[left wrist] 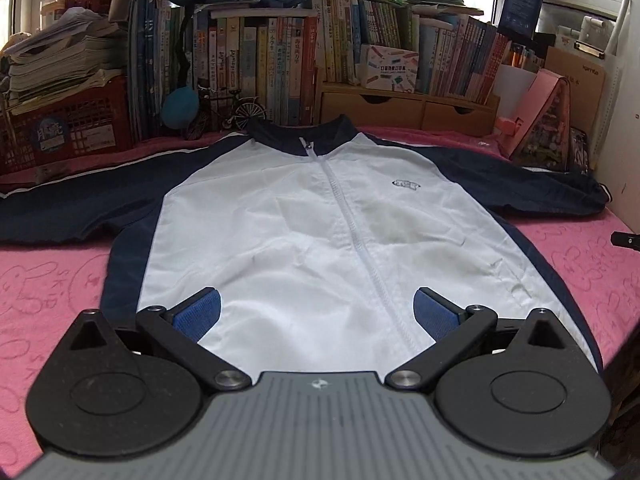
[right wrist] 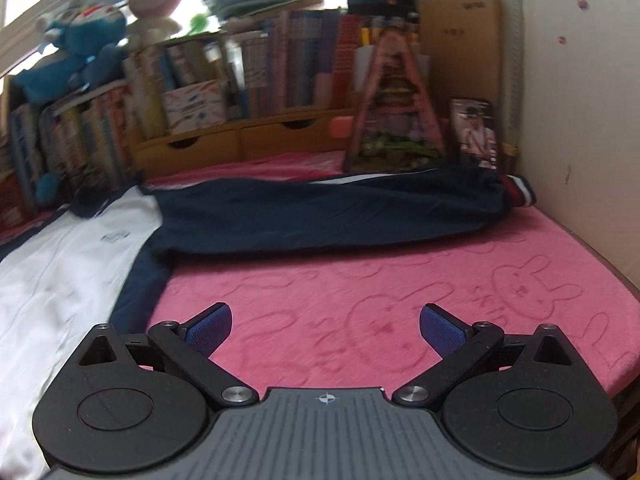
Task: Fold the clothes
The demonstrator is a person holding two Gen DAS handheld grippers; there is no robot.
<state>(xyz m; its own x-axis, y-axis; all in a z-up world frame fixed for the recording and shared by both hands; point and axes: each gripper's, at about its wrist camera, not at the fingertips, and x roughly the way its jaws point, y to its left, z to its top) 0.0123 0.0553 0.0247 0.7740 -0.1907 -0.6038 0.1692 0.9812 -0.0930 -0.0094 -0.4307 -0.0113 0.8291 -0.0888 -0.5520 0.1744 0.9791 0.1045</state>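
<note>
Our right claw [right wrist: 326, 322], apart and empty, faces the dark sleeve [right wrist: 340, 212] lying crosswise at mid frame; our left claw [left wrist: 316, 312], also apart, hovers over the jacket [left wrist: 320, 232].

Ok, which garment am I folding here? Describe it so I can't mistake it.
On the pink bunny-print blanket in front of the bookshelf lies one jacket, spread flat with sleeves out. It has a white zipped front, navy collar and sleeves, and a small chest logo; nothing else on the blanket is clothing.

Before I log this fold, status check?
Left hand-held gripper open over jacket hem. Right hand-held gripper open over blanket. Jacket flat, zipped, sleeves out. Nothing in the way.
</note>
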